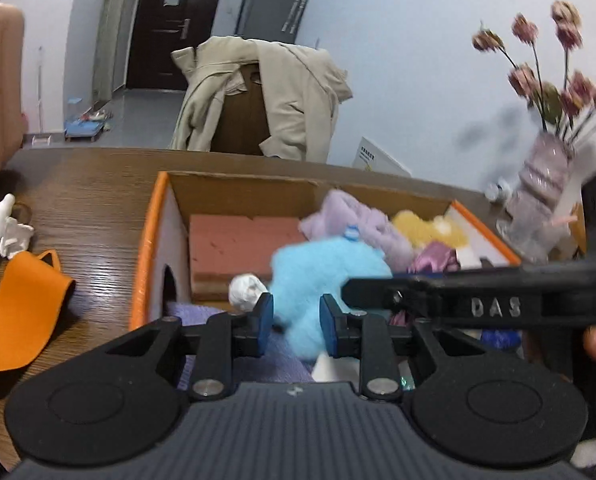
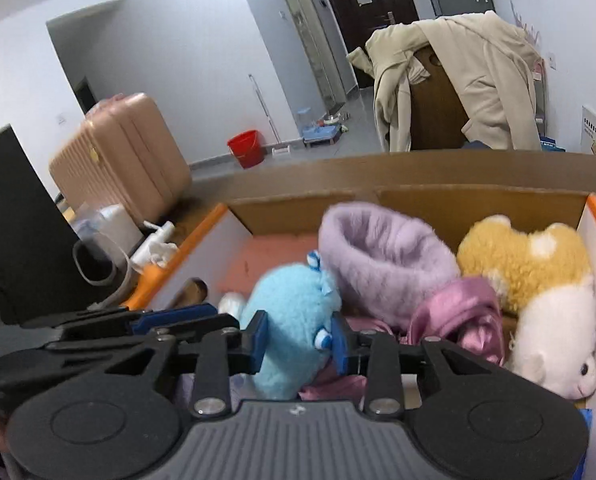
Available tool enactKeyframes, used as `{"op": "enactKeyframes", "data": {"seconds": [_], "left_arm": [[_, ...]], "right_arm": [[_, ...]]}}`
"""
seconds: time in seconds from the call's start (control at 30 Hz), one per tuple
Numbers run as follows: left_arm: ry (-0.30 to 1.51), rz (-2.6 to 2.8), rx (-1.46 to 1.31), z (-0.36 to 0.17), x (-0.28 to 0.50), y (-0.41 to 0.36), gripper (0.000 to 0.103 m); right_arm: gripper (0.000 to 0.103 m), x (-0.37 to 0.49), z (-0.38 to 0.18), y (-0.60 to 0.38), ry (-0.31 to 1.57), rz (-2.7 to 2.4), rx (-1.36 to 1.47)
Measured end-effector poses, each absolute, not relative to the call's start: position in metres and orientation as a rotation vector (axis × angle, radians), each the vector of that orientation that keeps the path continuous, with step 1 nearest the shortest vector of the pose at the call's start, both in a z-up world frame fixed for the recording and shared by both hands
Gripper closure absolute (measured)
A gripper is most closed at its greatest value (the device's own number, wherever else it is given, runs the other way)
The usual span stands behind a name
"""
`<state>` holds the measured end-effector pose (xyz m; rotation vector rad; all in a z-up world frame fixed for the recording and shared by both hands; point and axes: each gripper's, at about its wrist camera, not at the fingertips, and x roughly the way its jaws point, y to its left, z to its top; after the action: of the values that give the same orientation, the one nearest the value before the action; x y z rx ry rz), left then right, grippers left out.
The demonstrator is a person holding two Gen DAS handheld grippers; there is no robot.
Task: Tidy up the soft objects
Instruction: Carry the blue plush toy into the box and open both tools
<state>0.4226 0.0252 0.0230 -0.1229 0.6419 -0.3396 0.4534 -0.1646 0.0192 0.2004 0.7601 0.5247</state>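
A wooden table (image 1: 98, 208) spreads ahead of both claws, its near edge hidden under the gripper bodies. On it, directly beyond the fingertips, stands a cardboard box (image 1: 234, 188) with orange edging, open at the top; its near wall is cut off by the claws.

Inside the box, beyond and right of the right claw (image 2: 299, 342), lie a yellow and white plush toy (image 2: 537, 276), partly cut off by the box wall, and a lilac fuzzy hat (image 2: 381, 256). A crumpled pink satin cloth (image 2: 461, 312) sits below the hat, just right of the right claw.

A blue plush toy (image 2: 294, 312) sits between the right claw's blue pads, which stand narrowly apart; the toy fills the gap, but blur makes it unclear whether the pads press it.

In the left wrist view the same blue toy (image 1: 321, 272) lies just beyond the left claw (image 1: 296, 326), whose jaws are narrow, with its fuzz showing in the gap; whether it is gripped cannot be told. The right claw's black arm crosses in from the right. A small white object (image 1: 246, 292), too blurred to identify, sits beside the left fingertip.
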Motion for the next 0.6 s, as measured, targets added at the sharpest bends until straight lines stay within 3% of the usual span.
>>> {"op": "enactKeyframes", "data": {"seconds": [0.23, 0.4, 0.6], "left_arm": [[0.635, -0.326, -0.119, 0.030, 0.411, 0.029, 0.075], [0.588, -0.290, -0.114, 0.055, 0.381, 0.041, 0.074], [0.497, -0.262, -0.108, 0.089, 0.330, 0.049, 0.064]], "right_arm": [[0.070, 0.444, 0.026, -0.164, 0.772, 0.549, 0.181], [0.069, 0.417, 0.058, -0.188, 0.680, 0.526, 0.187], [0.063, 0.357, 0.107, -0.226, 0.540, 0.449, 0.122]]}}
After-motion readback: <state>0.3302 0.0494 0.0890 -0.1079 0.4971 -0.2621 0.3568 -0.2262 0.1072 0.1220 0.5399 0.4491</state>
